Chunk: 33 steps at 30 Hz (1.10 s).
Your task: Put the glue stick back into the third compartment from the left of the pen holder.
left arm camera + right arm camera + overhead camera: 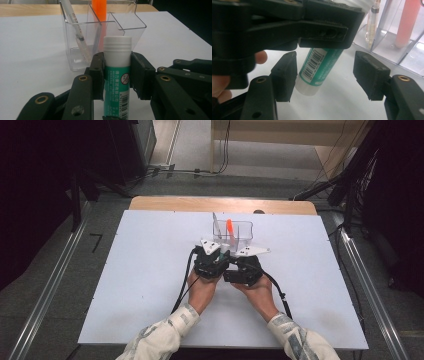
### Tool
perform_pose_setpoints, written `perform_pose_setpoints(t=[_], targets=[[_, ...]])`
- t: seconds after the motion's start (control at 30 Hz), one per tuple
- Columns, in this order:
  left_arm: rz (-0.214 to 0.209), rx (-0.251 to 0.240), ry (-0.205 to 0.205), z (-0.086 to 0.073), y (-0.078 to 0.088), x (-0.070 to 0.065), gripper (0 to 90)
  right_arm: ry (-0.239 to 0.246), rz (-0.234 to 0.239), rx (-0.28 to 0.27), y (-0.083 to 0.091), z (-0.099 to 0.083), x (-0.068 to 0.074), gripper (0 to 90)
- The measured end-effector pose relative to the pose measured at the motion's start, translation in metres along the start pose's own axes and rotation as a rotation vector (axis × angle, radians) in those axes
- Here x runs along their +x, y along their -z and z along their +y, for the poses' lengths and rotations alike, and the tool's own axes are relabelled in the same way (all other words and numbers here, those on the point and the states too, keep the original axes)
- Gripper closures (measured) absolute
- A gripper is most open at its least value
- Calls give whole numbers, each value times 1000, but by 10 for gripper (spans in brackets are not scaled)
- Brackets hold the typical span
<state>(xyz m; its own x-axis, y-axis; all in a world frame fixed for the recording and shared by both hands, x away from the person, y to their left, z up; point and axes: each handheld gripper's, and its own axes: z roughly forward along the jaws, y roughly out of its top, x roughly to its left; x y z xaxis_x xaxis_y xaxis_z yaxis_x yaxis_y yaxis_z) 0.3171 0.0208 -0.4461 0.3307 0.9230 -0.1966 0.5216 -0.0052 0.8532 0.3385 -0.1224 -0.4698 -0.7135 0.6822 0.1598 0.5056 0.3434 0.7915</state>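
Left gripper view: jaws clamp the glue stick (117,75) before the clear organizer (82,45); right jaws apart.

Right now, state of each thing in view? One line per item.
glue stick: capped, upright, clamped in left gripper
left gripper: shut on the glue stick
right gripper: open, jaws either side of the glue stick's base, pads apart from it
clear organizer: upright on the table
orange marker: standing in organizer
clear pen: leaning in organizer
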Motion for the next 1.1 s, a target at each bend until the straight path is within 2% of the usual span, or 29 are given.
perform_pose_setpoints(t=[0.3, 0.63, 0.93, 1.1], targets=[[-12, 0, 16, 1, -1, -1, 652, 5, 16, -7, -1, 0, -2, 440], [-19, 4, 3, 1, 1, -5, 651, 0, 25, -1, -2, -1, -4, 551], [-24, -1, -1, -1, 2, -5, 649, -69, 68, 22, -3, -1, -15, 623], [-28, -14, 1, -1, 4, -6, 642, -72, 65, 13, -1, -1, -16, 634]])
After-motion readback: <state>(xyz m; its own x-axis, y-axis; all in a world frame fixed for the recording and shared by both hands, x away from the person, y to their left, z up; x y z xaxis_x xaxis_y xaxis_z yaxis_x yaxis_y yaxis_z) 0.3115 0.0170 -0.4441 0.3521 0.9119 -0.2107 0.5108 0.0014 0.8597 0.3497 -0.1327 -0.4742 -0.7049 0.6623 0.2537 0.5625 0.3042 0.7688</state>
